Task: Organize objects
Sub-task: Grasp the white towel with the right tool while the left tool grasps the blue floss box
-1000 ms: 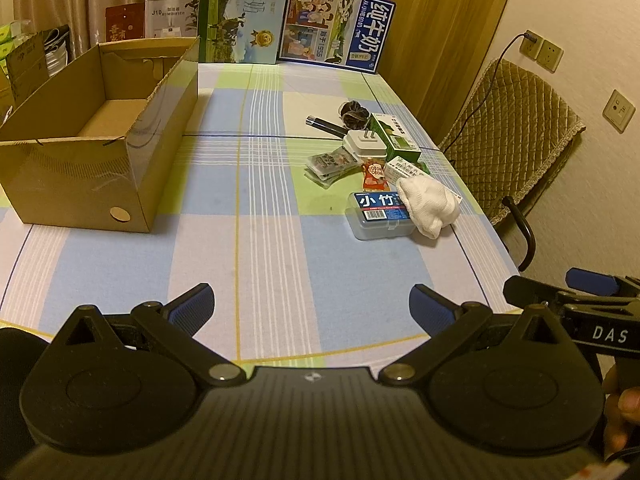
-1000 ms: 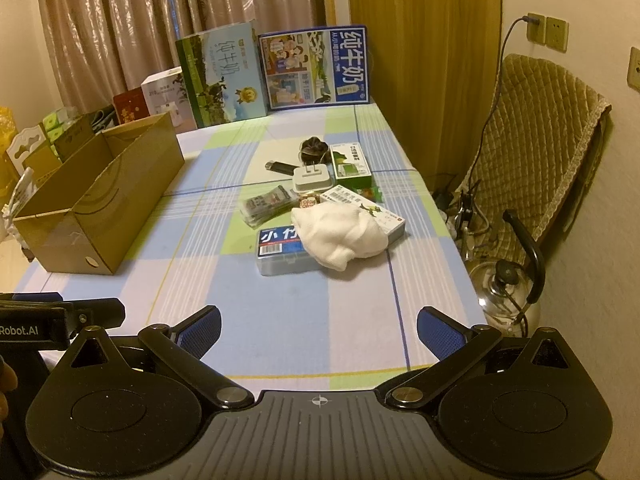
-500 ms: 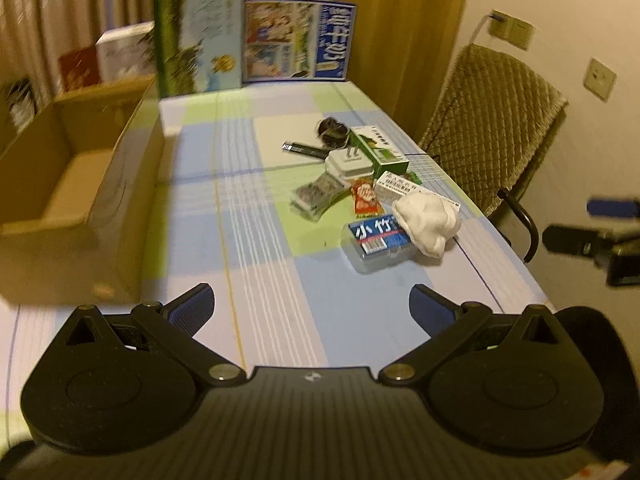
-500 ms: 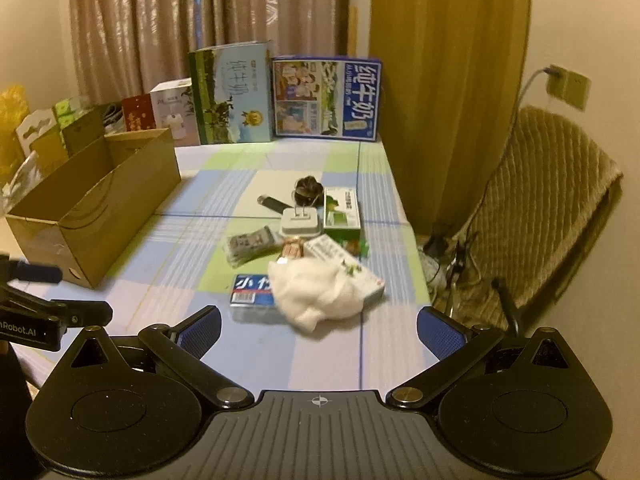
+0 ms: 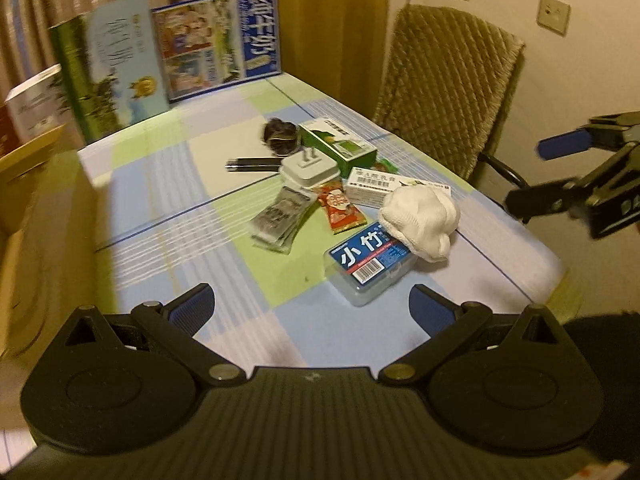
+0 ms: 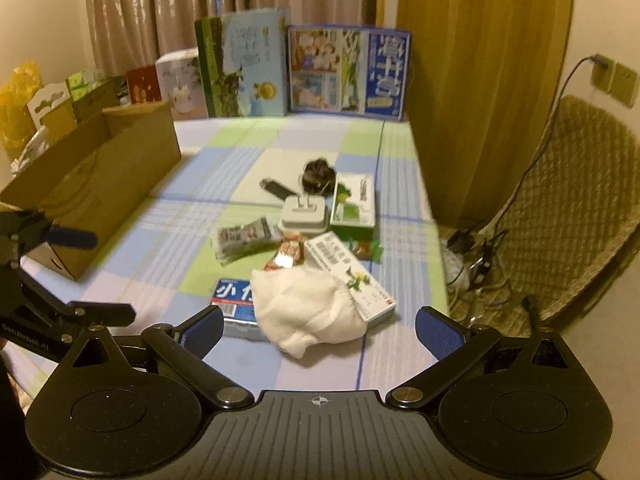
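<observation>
- Both grippers hover above the near edge of the table (image 6: pixel 168 264) with jaws spread wide and nothing held: the left gripper (image 5: pixel 312 312) faces the clutter from the left, the right gripper (image 6: pixel 320 326) sits just short of the white cloth (image 6: pixel 312 316).
- The things to sort lie in one tight pile right of centre; the cardboard box (image 6: pixel 100 176), likely their destination, stands well apart on the left.
- The cloth drapes over the plastic case (image 5: pixel 370 266) and touches the white carton (image 6: pixel 352 280). A grab at the cloth may drag either along or snag only a fold.
- The snack packets (image 5: pixel 282 216) lie flat and overlapping, so fingers may slide off or lift two at once.
- The carton rests near the right table edge; a nudge could push it off.
- The charger (image 6: pixel 302 212) abuts the green box (image 6: pixel 354 204), leaving little finger room.
</observation>
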A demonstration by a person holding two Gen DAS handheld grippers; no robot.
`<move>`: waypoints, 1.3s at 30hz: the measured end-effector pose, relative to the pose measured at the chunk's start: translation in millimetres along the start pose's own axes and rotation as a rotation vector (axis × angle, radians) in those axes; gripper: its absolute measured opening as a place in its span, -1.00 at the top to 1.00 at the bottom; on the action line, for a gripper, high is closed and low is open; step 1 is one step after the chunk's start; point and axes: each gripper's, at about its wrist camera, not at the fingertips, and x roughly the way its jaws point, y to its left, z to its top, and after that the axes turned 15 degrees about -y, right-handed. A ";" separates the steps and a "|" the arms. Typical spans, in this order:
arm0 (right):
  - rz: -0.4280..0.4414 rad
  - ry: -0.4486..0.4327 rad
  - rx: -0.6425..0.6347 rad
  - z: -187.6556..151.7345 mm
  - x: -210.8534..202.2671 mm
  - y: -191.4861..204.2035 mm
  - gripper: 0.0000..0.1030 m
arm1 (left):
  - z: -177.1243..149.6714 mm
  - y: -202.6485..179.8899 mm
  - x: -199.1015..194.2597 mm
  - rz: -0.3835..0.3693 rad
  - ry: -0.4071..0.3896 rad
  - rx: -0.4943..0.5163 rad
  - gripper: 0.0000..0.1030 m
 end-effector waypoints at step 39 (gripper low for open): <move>0.116 0.048 -0.105 -45.1 73.7 -2.6 0.45 | -28.2 -1.5 98.0 -0.177 0.115 0.180 -0.09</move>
